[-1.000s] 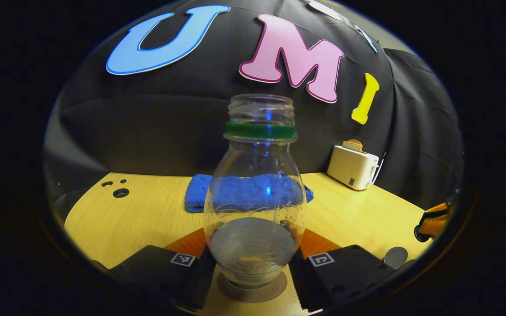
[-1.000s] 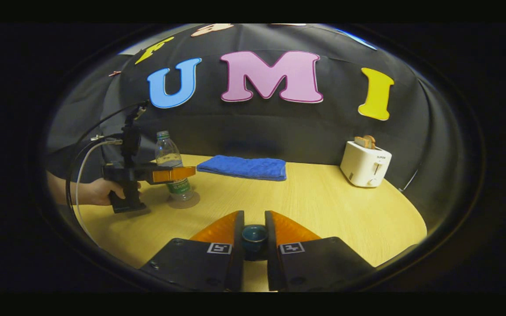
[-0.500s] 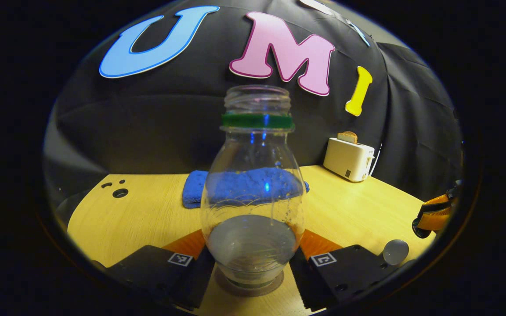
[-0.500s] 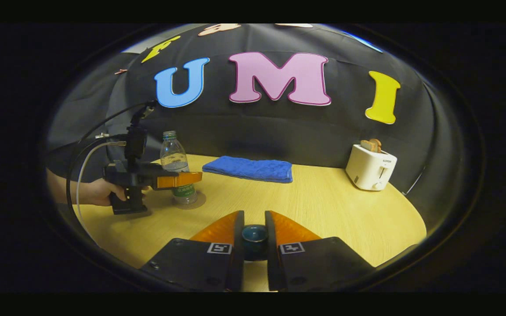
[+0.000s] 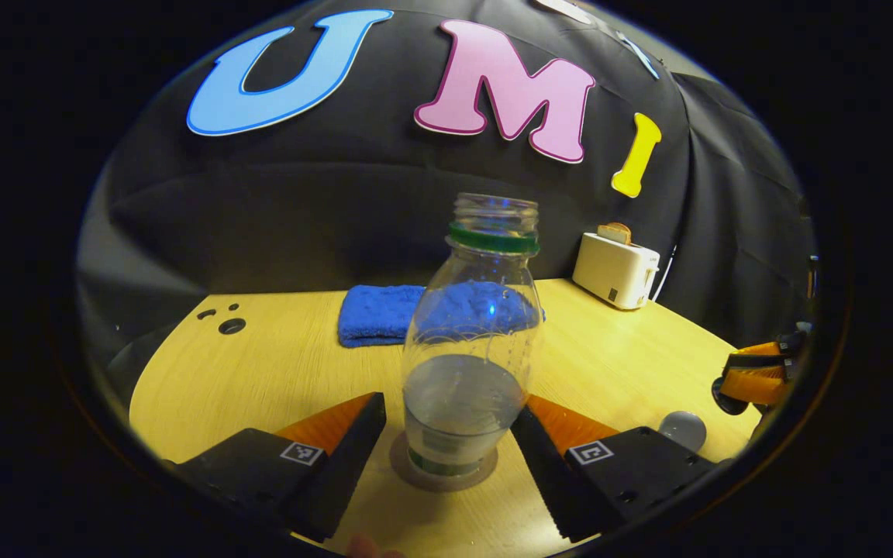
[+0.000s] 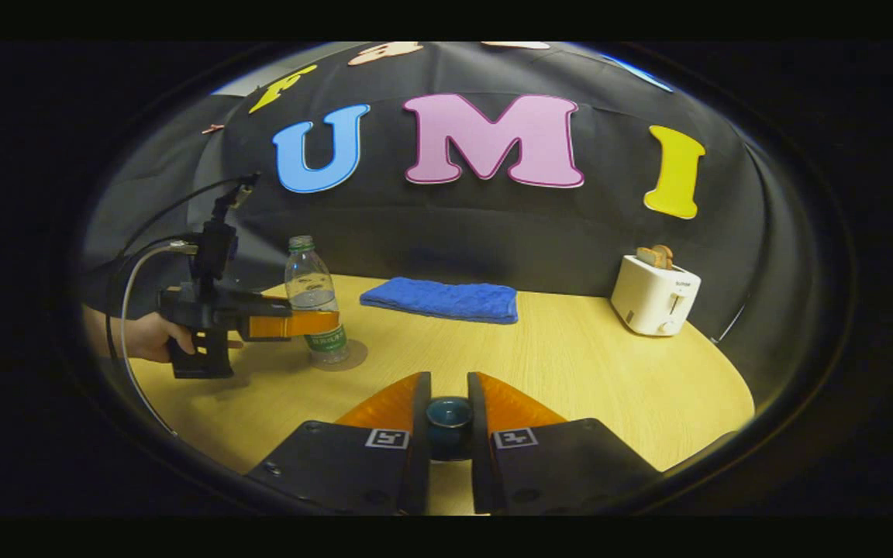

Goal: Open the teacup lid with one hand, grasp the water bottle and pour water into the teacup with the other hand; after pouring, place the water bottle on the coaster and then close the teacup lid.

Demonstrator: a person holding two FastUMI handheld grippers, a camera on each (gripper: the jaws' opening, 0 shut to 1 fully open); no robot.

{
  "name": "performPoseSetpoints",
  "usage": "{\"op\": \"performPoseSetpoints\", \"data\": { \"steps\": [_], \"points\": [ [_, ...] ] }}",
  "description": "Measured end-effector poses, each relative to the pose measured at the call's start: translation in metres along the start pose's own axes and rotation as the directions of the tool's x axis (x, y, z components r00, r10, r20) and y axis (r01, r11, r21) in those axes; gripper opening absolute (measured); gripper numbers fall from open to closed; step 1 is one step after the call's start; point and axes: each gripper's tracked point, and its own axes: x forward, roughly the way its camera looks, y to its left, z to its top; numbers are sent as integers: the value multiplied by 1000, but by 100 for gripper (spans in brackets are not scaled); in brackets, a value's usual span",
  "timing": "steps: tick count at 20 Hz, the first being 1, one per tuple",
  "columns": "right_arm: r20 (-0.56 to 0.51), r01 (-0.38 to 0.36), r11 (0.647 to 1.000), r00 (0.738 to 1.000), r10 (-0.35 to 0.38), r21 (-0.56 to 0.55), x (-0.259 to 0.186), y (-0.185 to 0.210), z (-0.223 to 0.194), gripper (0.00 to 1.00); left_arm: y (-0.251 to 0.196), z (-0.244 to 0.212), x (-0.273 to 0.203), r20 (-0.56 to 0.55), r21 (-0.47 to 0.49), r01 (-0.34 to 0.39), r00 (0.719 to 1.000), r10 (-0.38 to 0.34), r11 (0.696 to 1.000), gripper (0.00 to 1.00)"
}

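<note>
No legible text: bottle label (image 6: 328, 338) (green) too blurred to read.

The water bottle (image 5: 471, 349) on its coaster (image 5: 443, 473) stands between the left gripper's (image 5: 446, 453) parted jaws, gaps either side. Behind lie a blue towel (image 6: 442, 300) and a toaster (image 6: 654, 294); bare table (image 6: 563, 364) lies between

The teacup (image 5: 683, 428) is cut off at the edge.

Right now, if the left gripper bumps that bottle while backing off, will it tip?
Probably not easily. The water bottle stands upright on the coaster with water low in it, which should steady it. Still, it looks tall, thin-walled and uncapped, so a nudge near the neck could rock it and spill.
</note>
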Motion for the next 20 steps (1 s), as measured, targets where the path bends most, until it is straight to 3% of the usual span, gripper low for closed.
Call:
{"op": "performPoseSetpoints", "data": {
  "steps": [7, 9, 11, 14, 15, 16, 19, 20],
  "points": [
    [4, -20, 1000, 1000, 20, -14, 12, 10, -9, 20, -18, -14, -63, -21, -37, 17, 1000, -17, 999, 95],
    [4, -19, 999, 1000, 19, -27, 16, 12, -15, 20, -5, -12, -89, 11, 26, -57, 998, 57, 998, 96],
    [18, -9, 1000, 1000, 9, -30, 22, 11, -19, 25, 5, -11, -110, 21, 23, -112, 994, 112, 993, 95],
    [-19, -24, 1000, 1000, 23, -12, 32, 16, -37, 25, 5, -16, -139, 7, -59, -131, 991, 132, 990, 95],
    [-20, -27, 1000, 999, 26, -12, 32, 16, -39, 29, 7, -17, -145, 4, -75, -140, 990, 141, 987, 95],
    [-23, -26, 999, 999, 25, -24, 34, 16, -42, 25, 10, -19, -150, 0, -82, -152, 988, 152, 985, 95],
    [-29, -24, 998, 999, 23, -51, 36, 16, -53, 30, 12, -22, -156, -11, -92, -167, 986, 166, 982, 95],
    [-32, -27, 998, 999, 25, -51, 35, 16, -55, 21, 9, -22, -154, -13, -99, -160, 987, 159, 982, 96]
  ]
}}
